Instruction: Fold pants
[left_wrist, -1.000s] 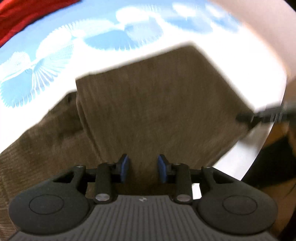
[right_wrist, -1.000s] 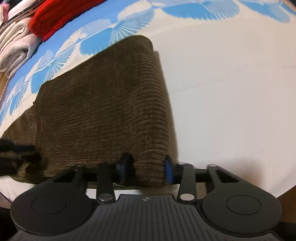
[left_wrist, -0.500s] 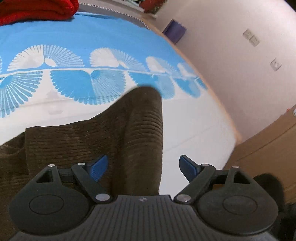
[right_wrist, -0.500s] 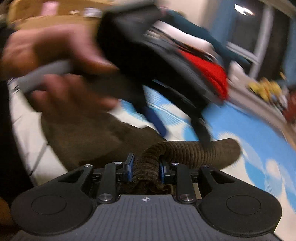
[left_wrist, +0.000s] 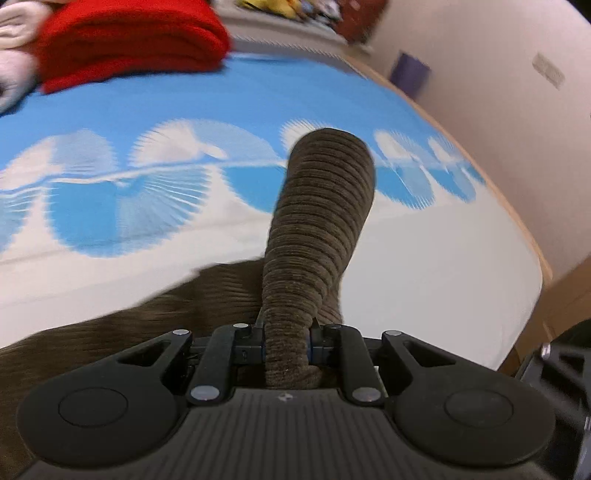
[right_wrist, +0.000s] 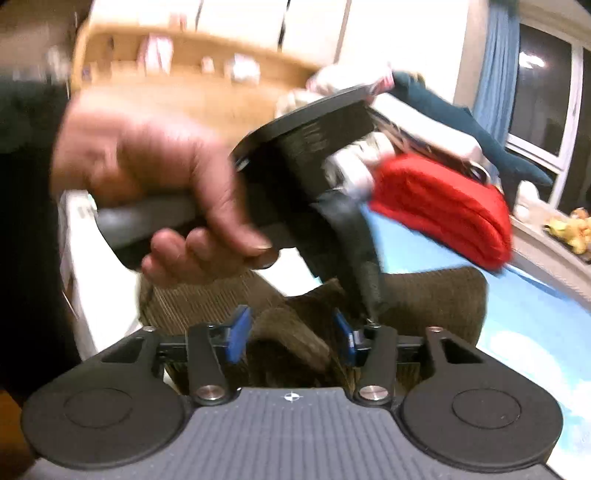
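Left wrist view: the left gripper (left_wrist: 287, 341) is closing, pads pinching a raised fold of the brown corduroy pants (left_wrist: 317, 236) on the blue-and-white bedspread (left_wrist: 443, 258). Right gripper (right_wrist: 291, 334) is opening, pants loose between. Beyond, a hand (right_wrist: 155, 177) and blurred tool hide the bed; red folded cloth (right_wrist: 443, 218) behind, perhaps a sweater.

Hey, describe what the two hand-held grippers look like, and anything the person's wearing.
Both the left hand-held gripper and the right hand-held gripper are black plastic with ribbed bodies, round side discs, silver pivot pins and blue finger pads. The person's hand grips a grey handle; a dark sleeve shows.
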